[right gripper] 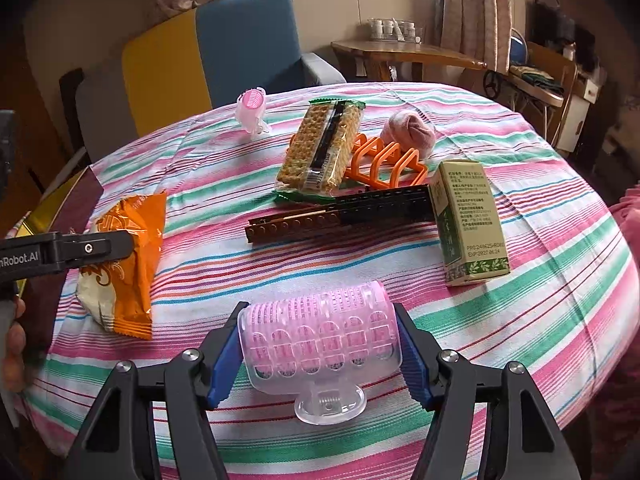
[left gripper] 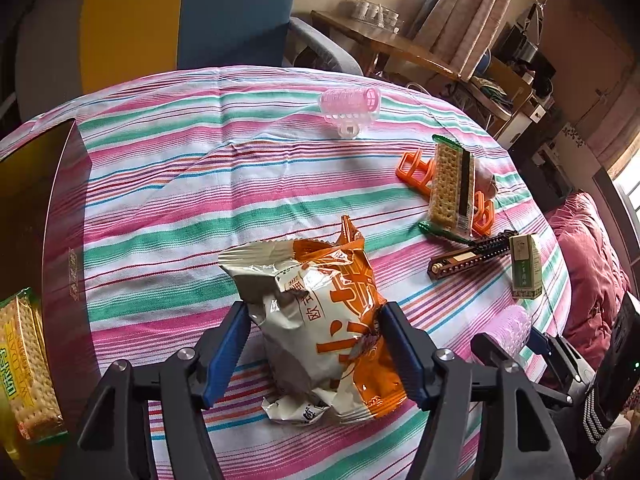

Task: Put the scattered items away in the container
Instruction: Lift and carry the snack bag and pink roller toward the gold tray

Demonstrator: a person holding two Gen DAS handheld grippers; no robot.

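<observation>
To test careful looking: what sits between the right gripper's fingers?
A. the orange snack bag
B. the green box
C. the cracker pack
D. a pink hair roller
D: the right gripper brackets the pink hair roller, while the snack bag sits in the left gripper.

Bare striped cloth (left gripper: pixel 168 184) lies open between the box (left gripper: pixel 60 216) at left and the far curler (left gripper: pixel 349 105). At right, crackers (left gripper: pixel 450 188), orange rack (left gripper: pixel 416 168), comb (left gripper: pixel 468 258) and carton (left gripper: pixel 526 266) crowd together.
</observation>
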